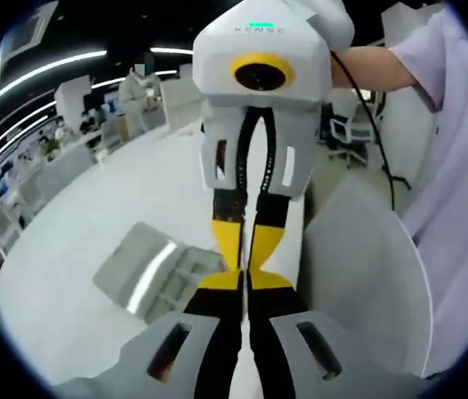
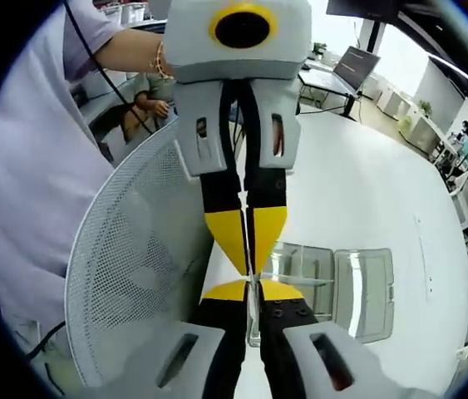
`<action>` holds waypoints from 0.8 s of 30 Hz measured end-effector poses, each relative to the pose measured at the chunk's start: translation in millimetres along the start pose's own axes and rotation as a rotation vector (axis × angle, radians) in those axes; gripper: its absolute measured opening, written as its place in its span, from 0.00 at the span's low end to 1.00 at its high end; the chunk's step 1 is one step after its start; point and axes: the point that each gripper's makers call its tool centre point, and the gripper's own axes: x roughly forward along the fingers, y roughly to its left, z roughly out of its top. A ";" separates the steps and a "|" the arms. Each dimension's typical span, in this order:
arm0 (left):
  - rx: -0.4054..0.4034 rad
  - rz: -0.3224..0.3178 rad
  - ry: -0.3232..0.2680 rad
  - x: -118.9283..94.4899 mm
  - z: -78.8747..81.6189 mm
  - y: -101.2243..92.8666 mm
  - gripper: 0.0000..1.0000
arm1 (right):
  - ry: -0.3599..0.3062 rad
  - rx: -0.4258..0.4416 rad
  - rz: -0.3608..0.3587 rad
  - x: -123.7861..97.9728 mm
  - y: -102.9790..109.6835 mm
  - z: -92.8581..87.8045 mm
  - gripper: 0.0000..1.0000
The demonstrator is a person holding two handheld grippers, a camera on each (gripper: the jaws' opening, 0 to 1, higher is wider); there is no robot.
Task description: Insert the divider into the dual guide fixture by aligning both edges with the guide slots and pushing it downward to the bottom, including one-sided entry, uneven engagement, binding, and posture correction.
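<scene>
Two tongs nipping one clear divider over the bench

Left tongs (image 1: 246,312) and right tongs (image 2: 252,309) meet tip to tip, each closed on the thin divider (image 2: 253,320) edge; one clear fixture (image 2: 333,287) lies flat on the white bench (image 2: 367,191) just behind, beside one mesh chair back (image 2: 134,274).

small grey lettering under a green light on the white housing of the right tongs (image 1: 245,268), seen above the left tongs' own jaws in the left gripper view, too blurred to read, no other legible text or numbers
</scene>
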 end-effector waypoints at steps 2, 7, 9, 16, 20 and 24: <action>0.003 -0.001 0.001 -0.1 -0.2 -0.2 0.00 | 0.006 -0.005 0.000 0.6 -0.1 -0.3 0.00; 0.011 0.000 0.000 -0.3 -0.6 1.0 0.00 | 0.009 0.005 -0.001 0.9 -1.3 -0.5 0.00; 0.013 0.000 0.000 -0.3 -1.2 1.1 0.00 | 0.012 0.016 0.002 1.4 -1.2 -0.5 0.00; -0.025 0.033 -0.027 -2.1 -2.5 7.3 0.02 | 0.022 0.061 0.000 4.0 -3.2 0.0 0.00; -0.050 0.036 -0.031 -4.5 -3.8 8.1 0.10 | 0.033 0.069 -0.007 4.7 -4.8 -1.9 0.00; -0.076 0.043 -0.027 -6.9 -8.5 7.6 0.14 | 0.025 0.075 -0.017 4.4 -6.6 -0.8 0.00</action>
